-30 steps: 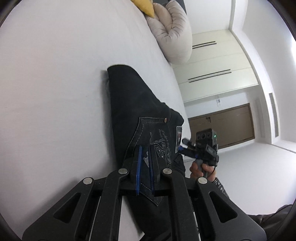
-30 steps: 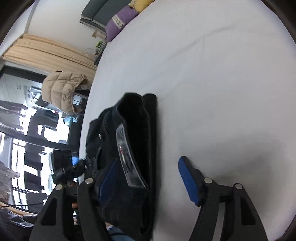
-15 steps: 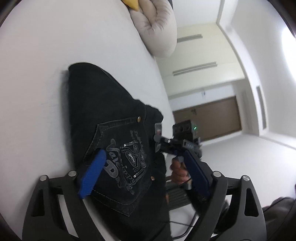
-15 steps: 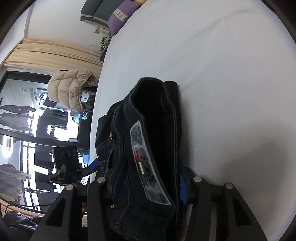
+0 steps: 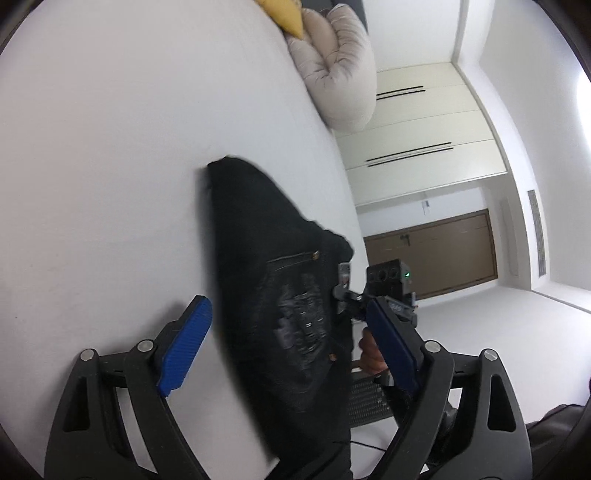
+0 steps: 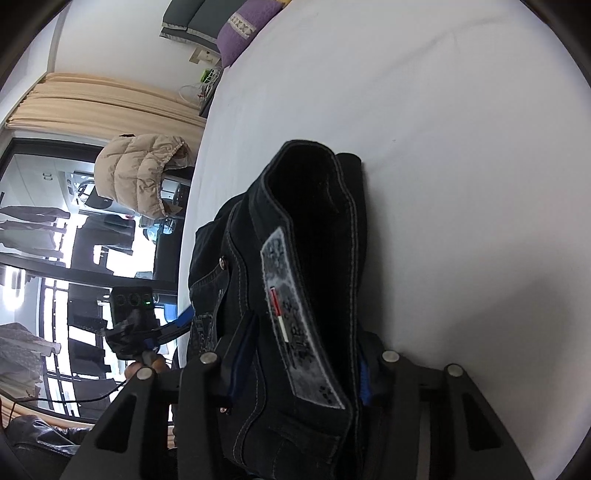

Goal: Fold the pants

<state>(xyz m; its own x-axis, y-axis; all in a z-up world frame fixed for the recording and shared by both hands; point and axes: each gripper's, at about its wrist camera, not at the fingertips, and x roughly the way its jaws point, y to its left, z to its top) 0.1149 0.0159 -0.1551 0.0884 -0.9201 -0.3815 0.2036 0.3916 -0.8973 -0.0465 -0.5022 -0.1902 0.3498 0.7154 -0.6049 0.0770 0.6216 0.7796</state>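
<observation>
Folded black jeans (image 5: 266, 258) lie on the white bed (image 5: 110, 147), their waistband end with a grey label (image 6: 295, 314) toward me. My left gripper (image 5: 291, 343) is open, its blue pads (image 5: 184, 343) on either side of the back-pocket end without clamping it. My right gripper (image 6: 299, 358) is shut on the waistband of the jeans (image 6: 314, 229), fabric bulging up between its fingers. Each gripper shows in the other's view: the right one (image 5: 388, 288), the left one (image 6: 140, 317).
A beige bolster (image 5: 332, 74) and a yellow cushion (image 5: 288, 14) lie at the bed's far end. A purple pillow (image 6: 247, 26), a tan puffer jacket (image 6: 144, 170) and a window are beyond the bed's left edge. Wardrobe doors (image 5: 424, 140) stand to the right.
My left gripper has let go of the jeans and opened wide. My right gripper, open a second ago, has closed on the waistband. The jeans have shifted slightly.
</observation>
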